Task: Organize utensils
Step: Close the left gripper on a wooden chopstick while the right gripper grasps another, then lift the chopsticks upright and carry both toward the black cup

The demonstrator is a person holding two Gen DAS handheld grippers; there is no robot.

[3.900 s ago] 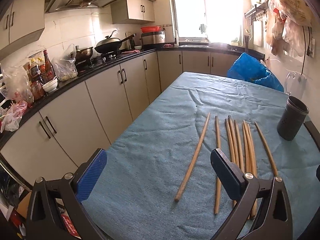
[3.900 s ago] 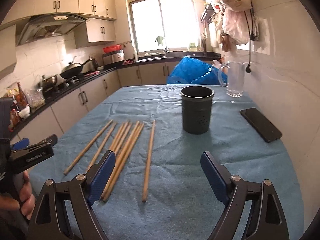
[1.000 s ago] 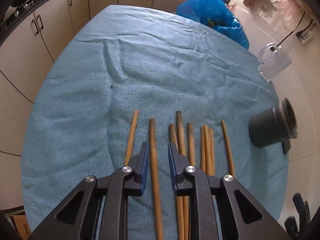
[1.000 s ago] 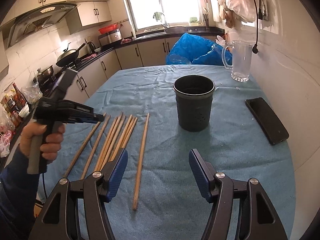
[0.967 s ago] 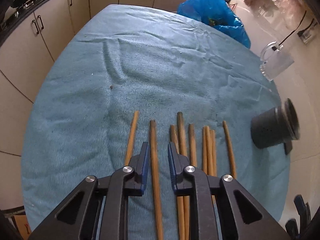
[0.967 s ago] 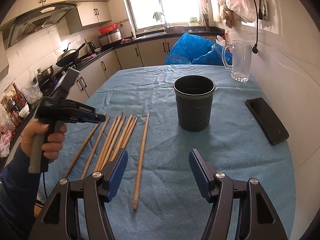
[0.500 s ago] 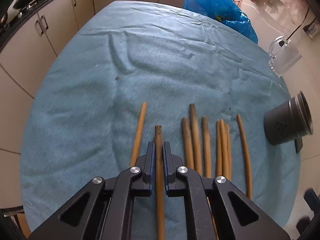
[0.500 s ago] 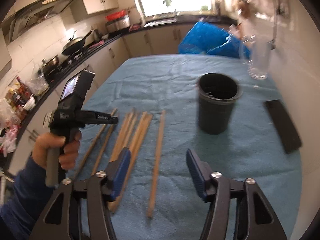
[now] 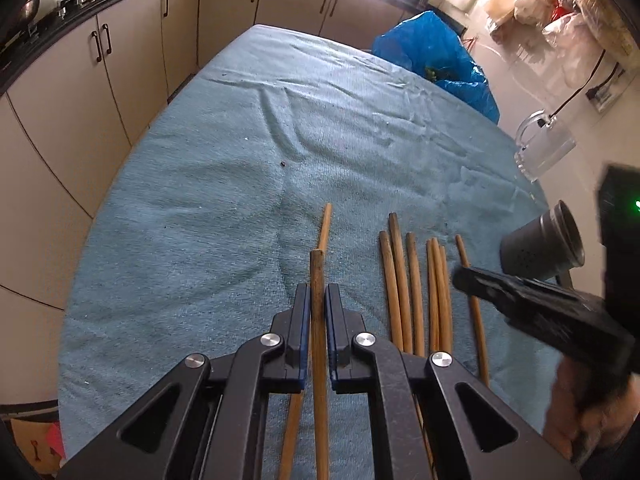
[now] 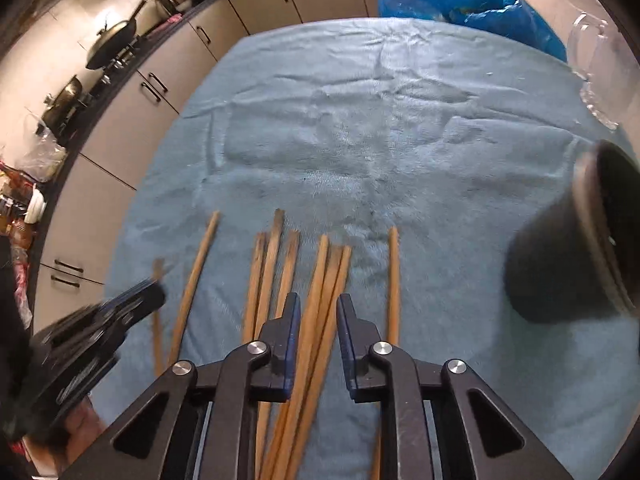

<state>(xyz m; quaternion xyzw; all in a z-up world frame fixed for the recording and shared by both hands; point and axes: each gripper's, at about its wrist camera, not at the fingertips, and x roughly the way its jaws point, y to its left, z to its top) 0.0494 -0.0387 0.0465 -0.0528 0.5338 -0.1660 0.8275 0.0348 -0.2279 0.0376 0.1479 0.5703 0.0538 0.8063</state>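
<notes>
Chopsticks lie in a loose row on the blue cloth (image 9: 224,184) that covers the counter, all of them wooden and pointing roughly away from the cameras. One chopstick (image 9: 318,280) is pinched between the blue pads of the left gripper (image 9: 317,296), whose jaws are closed tight on its shaft; its blunt tip sticks out just past the pads, and the rest of the shaft runs back under the gripper body. Whether that chopstick is clear of the cloth cannot be told. Just left of it a single chopstick (image 9: 325,224) lies on the cloth, its tip reaching further out.

To the right, a cluster of chopsticks (image 10: 320,280) lies close together, some touching. The right gripper (image 10: 318,308) hangs over this cluster with its jaws narrowed but not fully closed; they have just been closing, and three or so sticks run through the gap between the pads, though the blur hides whether the pads press on them. One more chopstick (image 10: 394,272) lies just right of that gripper, apart from the cluster.

A dark cylindrical utensil holder (image 9: 540,246) stands near the right end of the row, well clear of the sticks. Beyond it a clear glass pitcher (image 9: 544,148) stands by the wall, and a blue plastic bag (image 9: 436,52) sits at the far end of the counter.
</notes>
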